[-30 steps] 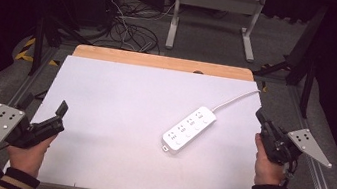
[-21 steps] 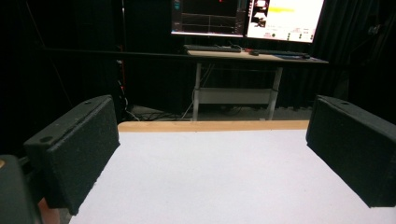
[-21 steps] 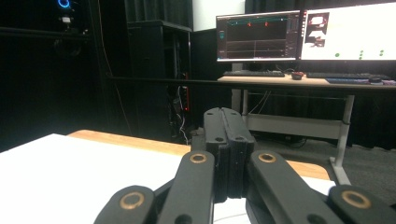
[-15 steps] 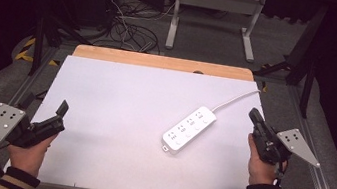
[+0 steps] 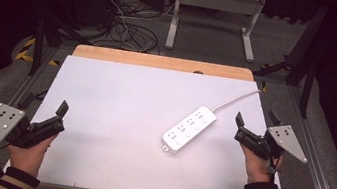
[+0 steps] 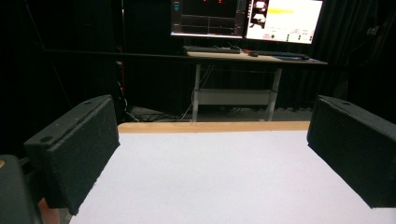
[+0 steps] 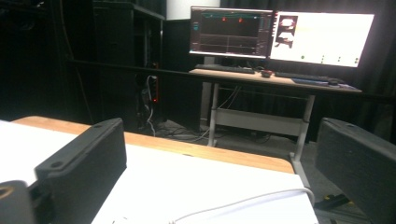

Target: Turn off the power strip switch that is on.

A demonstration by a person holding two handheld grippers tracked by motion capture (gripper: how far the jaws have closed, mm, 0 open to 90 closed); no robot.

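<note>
A white power strip (image 5: 189, 130) lies slantwise on the white tabletop (image 5: 120, 97), right of centre. Its white cable (image 5: 236, 98) runs off toward the far right corner and crosses low in the right gripper view as the cable (image 7: 243, 203). My right gripper (image 5: 239, 127) hovers just right of the strip, pointing at it without touching. Its jaws have just been opening and stand wide apart (image 7: 222, 140) with nothing between them. My left gripper (image 5: 58, 116) rests at the near left edge, far from the strip, open and empty (image 6: 210, 121).
A wooden strip (image 5: 161, 62) borders the table's far edge. Metal rails (image 5: 316, 172) run along both sides. Beyond the table stands a desk (image 7: 261, 77) with two lit monitors (image 7: 322, 37), and loose cables (image 5: 125, 32) lie on the floor.
My right gripper has shifted a little left, nearer the power strip's end. The left gripper and the strip have stayed put.
</note>
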